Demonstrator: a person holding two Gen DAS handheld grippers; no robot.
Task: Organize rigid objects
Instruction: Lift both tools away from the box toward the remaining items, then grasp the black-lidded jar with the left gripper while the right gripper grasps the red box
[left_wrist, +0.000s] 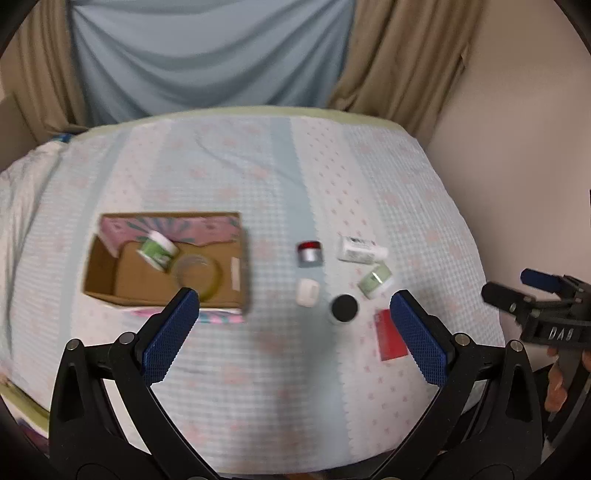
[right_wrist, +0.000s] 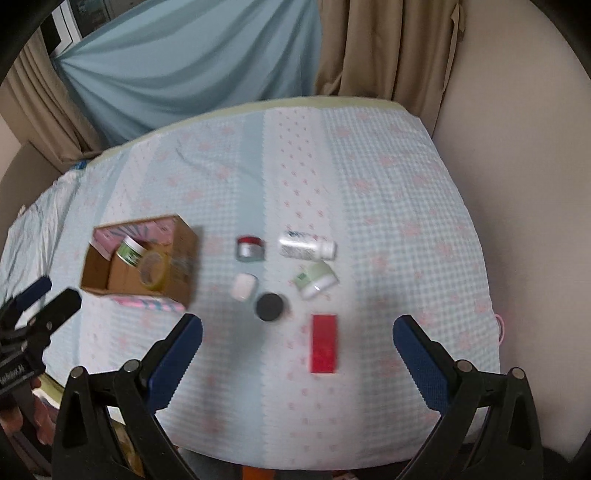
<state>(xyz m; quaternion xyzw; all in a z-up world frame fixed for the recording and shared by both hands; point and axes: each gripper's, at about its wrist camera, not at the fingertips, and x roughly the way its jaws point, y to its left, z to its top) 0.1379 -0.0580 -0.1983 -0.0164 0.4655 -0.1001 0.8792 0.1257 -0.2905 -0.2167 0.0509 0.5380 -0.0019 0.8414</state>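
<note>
An open cardboard box (left_wrist: 236, 266) (right_wrist: 183, 258) lies on the bed at the left; inside are a green-labelled jar (left_wrist: 158, 249) (right_wrist: 130, 251) and a roll of clear tape (left_wrist: 197, 275) (right_wrist: 153, 275). To its right lie a red-lidded jar (left_wrist: 309, 253) (right_wrist: 250, 248), a white bottle (left_wrist: 360, 249) (right_wrist: 306, 247), a green jar on its side (left_wrist: 376, 278) (right_wrist: 316, 278), a small white case (left_wrist: 307, 291) (right_wrist: 243, 286), a black-lidded jar (left_wrist: 344, 308) (right_wrist: 269, 306) and a flat red box (left_wrist: 388, 334) (right_wrist: 324, 343). My left gripper (left_wrist: 293, 325) and right gripper (right_wrist: 297, 350) are both open and empty, above the bed's near side.
The bed has a light blue checked cover (left_wrist: 258, 177) (right_wrist: 388, 221). Blue and tan curtains (left_wrist: 207, 55) (right_wrist: 184, 66) hang behind it. A beige wall (left_wrist: 517, 147) (right_wrist: 517, 166) borders its right side. The right gripper shows at the right edge of the left wrist view (left_wrist: 517, 291).
</note>
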